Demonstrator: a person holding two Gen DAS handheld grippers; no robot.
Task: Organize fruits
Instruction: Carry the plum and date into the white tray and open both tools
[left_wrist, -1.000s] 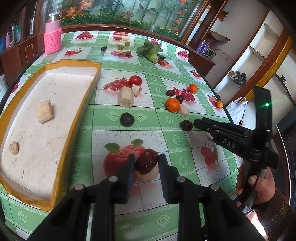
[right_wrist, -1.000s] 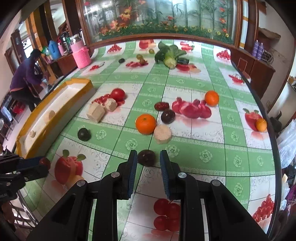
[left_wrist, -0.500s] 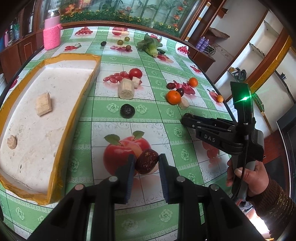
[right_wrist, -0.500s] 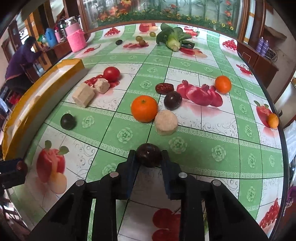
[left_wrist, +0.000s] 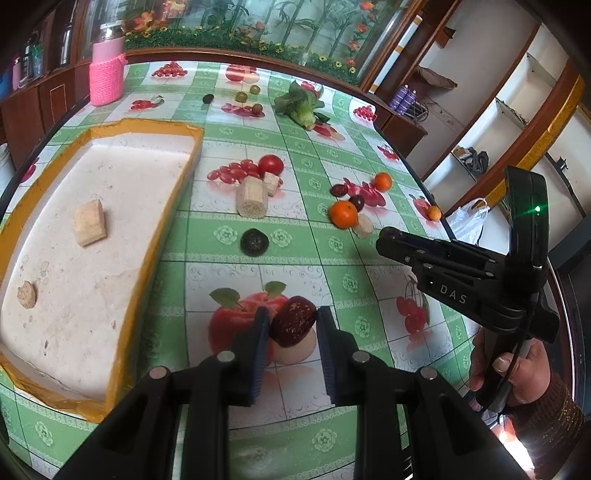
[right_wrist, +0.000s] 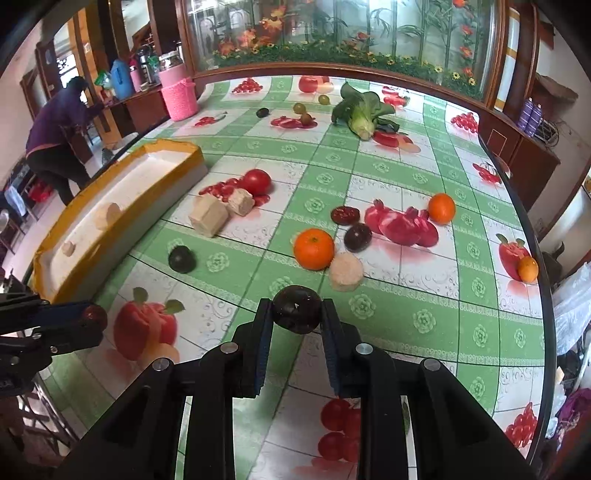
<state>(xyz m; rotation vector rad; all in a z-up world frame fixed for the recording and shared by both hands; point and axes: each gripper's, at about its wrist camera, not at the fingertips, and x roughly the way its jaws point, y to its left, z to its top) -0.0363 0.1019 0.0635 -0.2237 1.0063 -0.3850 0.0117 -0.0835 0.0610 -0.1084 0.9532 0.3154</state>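
So we've got both grippers loaded. Our left gripper (left_wrist: 290, 328) is clamped on a dark red date (left_wrist: 293, 320), held above the table (left_wrist: 295, 147) over the printed apple near the front edge. Our right gripper (right_wrist: 296, 321) is squeezing a dark plum (right_wrist: 296, 310) between its pads, also lifted near the front edge, a bit right of the middle.

The foam tray (left_wrist: 147, 254) with the yellow rim sits along the left edge of the table, with two beige chunks lying in it. Out in the middle of the table we've got a big orange (right_wrist: 314, 248) touching a pale round slice (right_wrist: 345, 272), another dark plum (right_wrist: 357, 237) just behind them, and a second date (right_wrist: 345, 215) beyond that. A small orange (right_wrist: 441, 208) sits further right, and a tiny one (right_wrist: 528, 268) is near the right edge. A black wrinkly fruit (right_wrist: 181, 259) lies near the tray, with a tomato (right_wrist: 256, 181) and two beige blocks (right_wrist: 209, 220) further back. Leafy greens (right_wrist: 360, 110) are near the far edge.
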